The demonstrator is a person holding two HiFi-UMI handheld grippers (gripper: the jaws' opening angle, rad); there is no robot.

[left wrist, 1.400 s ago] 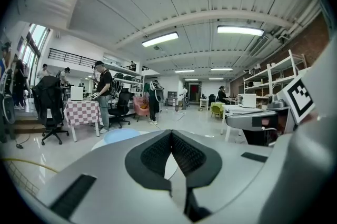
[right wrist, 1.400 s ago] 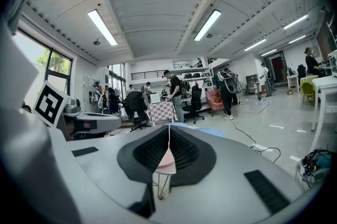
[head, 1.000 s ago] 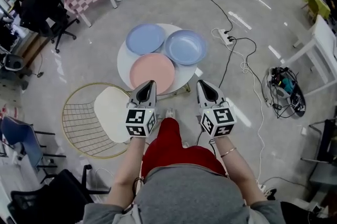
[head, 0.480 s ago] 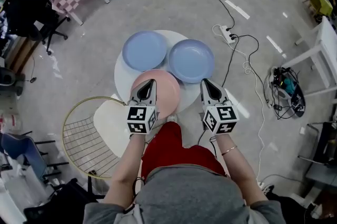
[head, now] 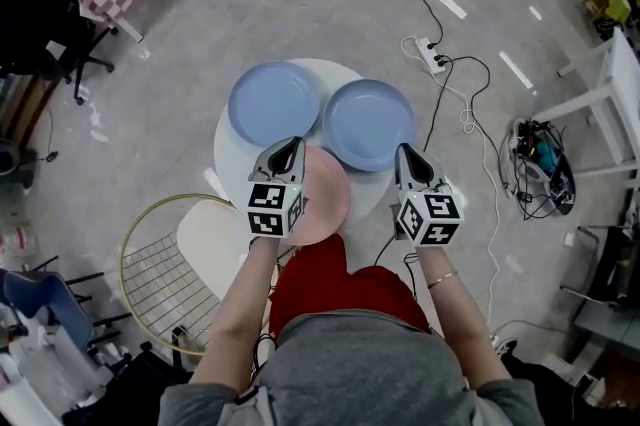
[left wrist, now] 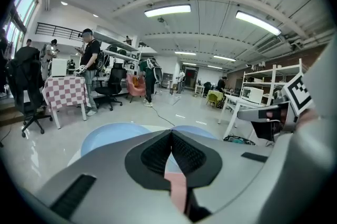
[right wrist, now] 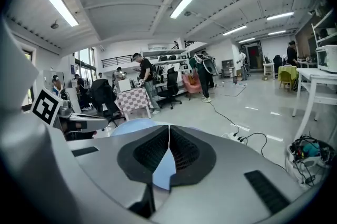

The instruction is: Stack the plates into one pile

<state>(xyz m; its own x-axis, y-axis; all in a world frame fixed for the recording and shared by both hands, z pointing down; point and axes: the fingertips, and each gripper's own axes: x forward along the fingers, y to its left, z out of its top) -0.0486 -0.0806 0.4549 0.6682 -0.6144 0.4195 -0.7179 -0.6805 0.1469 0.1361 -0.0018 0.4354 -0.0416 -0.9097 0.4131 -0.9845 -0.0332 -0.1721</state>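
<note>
Three plates crowd the small round worktop (head: 228, 159): the pink plate (head: 325, 199) nearest you, the left blue plate (head: 273, 102) and right blue plate (head: 368, 124) just beyond it, rims close together.

Both pairs of jaws are clenched on nothing. The left gripper (head: 289, 146) hangs over the pink plate's left rim, and the right gripper (head: 406, 150) is just right of that plate.

Coming down like this, you would likely nudge a rim instead of pinching it, sliding the pink plate into a blue one or off the near edge. Open first.

All three plates lie flat, face up. Being round, they have no long axis or heading, so any stretch of rim will do.
</note>
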